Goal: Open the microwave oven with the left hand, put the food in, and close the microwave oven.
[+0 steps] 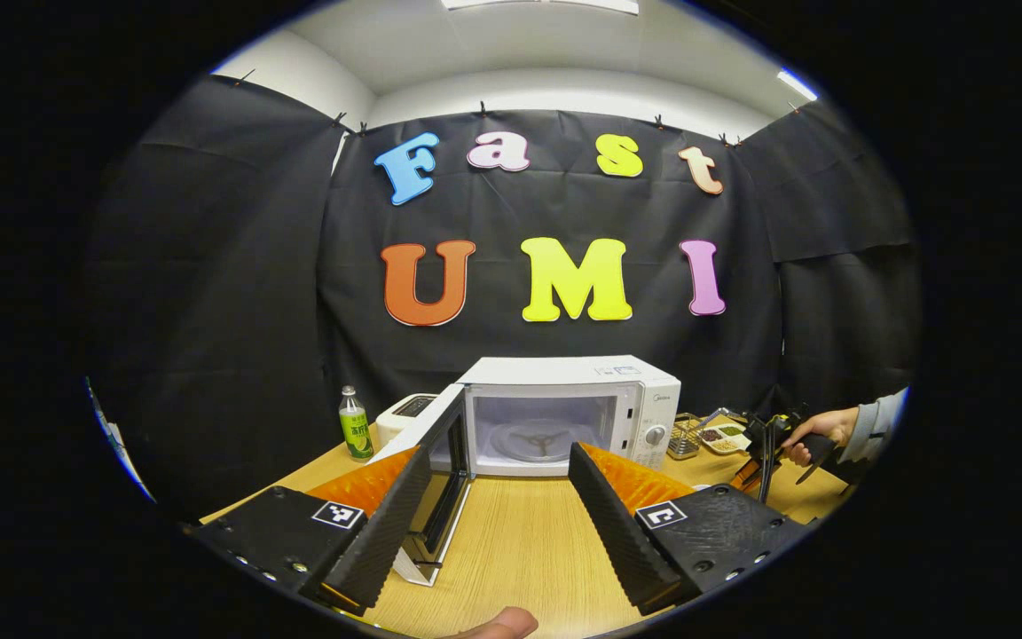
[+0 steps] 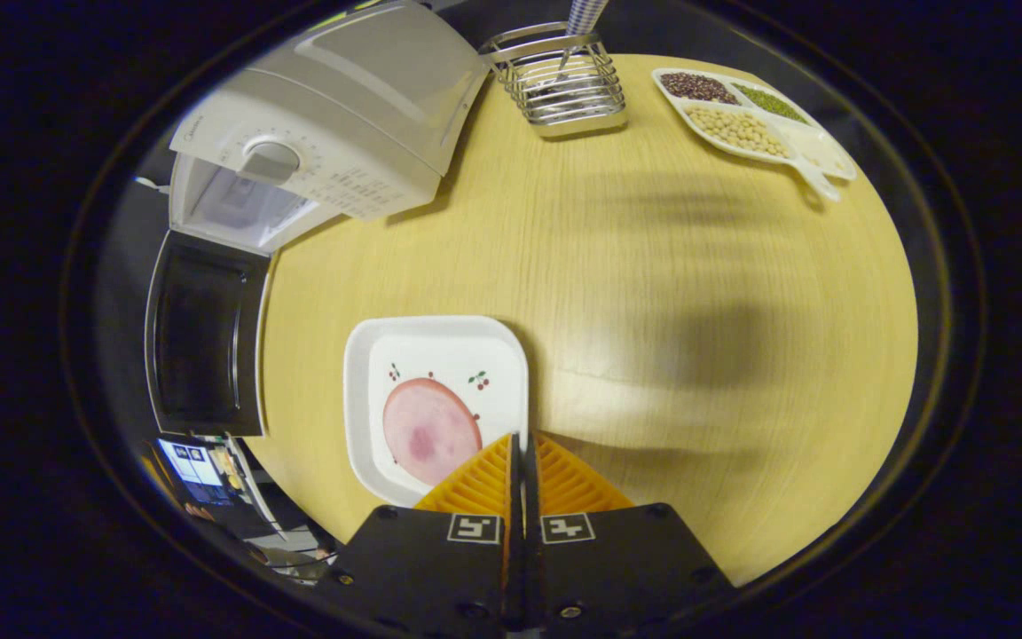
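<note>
The white microwave (image 1: 564, 413) stands at the back of the wooden table, its door (image 1: 436, 453) swung wide to the left and the glass turntable (image 1: 539, 439) bare inside. My left gripper (image 1: 499, 453) is open in front of the cavity, holding nothing. Looking down in the right gripper view, my right gripper (image 2: 520, 441) is shut on the right rim of a white square plate (image 2: 387, 355) carrying a pink slice of ham (image 2: 429, 430). The microwave (image 2: 342, 115) and its open door (image 2: 200, 342) lie to that plate's left. A hand holds the right gripper (image 1: 773, 444) right of the oven.
A green bottle (image 1: 355, 426) and a white toaster (image 1: 404, 413) stand left of the microwave. A wire rack (image 2: 555, 80) and a divided tray of beans (image 2: 742, 115) sit to the oven's right. The wooden table (image 2: 697, 293) spreads below the plate.
</note>
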Motion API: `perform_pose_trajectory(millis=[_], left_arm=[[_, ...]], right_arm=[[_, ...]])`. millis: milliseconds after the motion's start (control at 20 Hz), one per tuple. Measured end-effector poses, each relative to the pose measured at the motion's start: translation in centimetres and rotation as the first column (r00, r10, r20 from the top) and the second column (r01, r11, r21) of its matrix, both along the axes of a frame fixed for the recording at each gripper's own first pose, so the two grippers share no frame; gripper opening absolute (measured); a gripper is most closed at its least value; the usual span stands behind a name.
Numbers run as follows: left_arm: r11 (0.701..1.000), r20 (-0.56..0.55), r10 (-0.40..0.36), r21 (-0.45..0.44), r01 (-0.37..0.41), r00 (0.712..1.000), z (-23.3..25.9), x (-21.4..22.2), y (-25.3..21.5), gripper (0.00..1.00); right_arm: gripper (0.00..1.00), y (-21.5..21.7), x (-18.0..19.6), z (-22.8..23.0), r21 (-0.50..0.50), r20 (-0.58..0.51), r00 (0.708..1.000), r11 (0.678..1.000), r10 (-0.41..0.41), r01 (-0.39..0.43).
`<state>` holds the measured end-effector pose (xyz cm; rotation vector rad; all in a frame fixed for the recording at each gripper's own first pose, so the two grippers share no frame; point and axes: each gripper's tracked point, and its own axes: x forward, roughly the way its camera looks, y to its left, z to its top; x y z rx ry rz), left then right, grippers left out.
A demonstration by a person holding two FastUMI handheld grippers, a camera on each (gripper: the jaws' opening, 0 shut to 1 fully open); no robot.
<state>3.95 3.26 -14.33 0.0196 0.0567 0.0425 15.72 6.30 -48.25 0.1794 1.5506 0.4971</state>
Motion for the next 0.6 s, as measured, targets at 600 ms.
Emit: perform_pose_trajectory(millis=[600], left_arm=[[0.999, 0.015, -0.031, -0.012, 0.032, 0.999, -0.2, -0.9, -0.1, 0.96]], right_arm=[[0.04, 1.4, 0.0, 2.0, 0.26, -0.04, 0.938, 0.903, -0.344, 0.342]])
